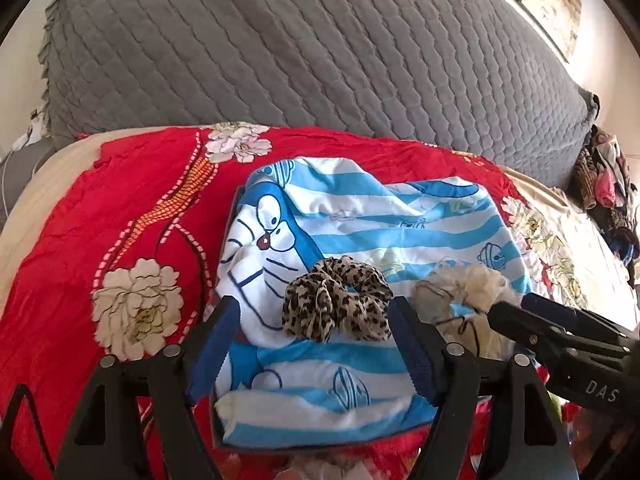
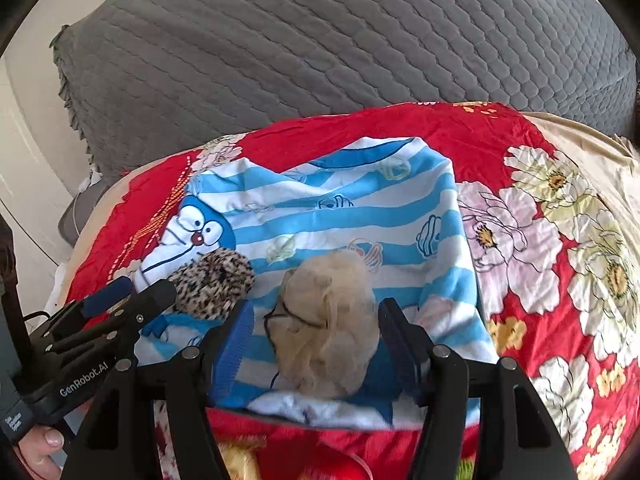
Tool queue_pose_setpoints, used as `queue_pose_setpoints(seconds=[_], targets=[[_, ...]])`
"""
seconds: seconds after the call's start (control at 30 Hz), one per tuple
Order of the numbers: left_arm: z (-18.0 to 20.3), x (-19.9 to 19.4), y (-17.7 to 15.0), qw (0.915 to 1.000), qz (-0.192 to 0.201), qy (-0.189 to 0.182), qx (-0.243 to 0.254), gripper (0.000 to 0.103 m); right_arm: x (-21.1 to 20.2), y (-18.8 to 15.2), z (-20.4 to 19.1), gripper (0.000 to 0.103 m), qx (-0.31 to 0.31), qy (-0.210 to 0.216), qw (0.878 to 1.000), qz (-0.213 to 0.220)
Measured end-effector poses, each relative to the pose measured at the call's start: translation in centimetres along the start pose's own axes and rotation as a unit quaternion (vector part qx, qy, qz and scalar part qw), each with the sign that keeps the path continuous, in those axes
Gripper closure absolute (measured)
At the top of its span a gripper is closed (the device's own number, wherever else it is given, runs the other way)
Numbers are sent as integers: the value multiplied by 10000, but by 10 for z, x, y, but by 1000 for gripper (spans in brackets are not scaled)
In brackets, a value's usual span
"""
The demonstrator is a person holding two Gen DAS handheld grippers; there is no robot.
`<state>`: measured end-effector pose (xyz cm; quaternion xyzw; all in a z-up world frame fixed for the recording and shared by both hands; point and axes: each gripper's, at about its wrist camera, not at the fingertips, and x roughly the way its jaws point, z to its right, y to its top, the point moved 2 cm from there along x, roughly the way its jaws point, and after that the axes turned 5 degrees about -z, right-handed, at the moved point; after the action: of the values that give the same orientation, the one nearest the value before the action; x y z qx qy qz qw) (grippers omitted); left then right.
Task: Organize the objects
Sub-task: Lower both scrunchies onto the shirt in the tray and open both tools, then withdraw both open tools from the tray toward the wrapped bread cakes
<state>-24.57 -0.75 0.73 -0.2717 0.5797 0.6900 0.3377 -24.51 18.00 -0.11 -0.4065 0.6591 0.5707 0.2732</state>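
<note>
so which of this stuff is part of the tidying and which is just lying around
Part of the job:
- leopard scrunchie
- cream scrunchie
- striped blue cloth
- left gripper, open
- right gripper, open

Just lying about:
- red floral sheet
- grey quilt
- clothes pile

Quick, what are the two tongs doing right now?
Left tongs: open, leopard scrunchie lying loose between them.
Right tongs: open, cream scrunchie lying loose between them.

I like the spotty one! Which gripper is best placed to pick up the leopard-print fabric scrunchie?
Probably the left gripper: the leopard-print fabric scrunchie lies between its open jaws. The right gripper brackets the cream scrunchie.
</note>
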Motion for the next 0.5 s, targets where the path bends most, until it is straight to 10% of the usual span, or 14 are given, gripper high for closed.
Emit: queue_pose_setpoints(seconds=[0.5], targets=[[-4,-57,-54,9999,-84,-83,-59,17,-57,-63,-16,9,-139,71,9998,116]])
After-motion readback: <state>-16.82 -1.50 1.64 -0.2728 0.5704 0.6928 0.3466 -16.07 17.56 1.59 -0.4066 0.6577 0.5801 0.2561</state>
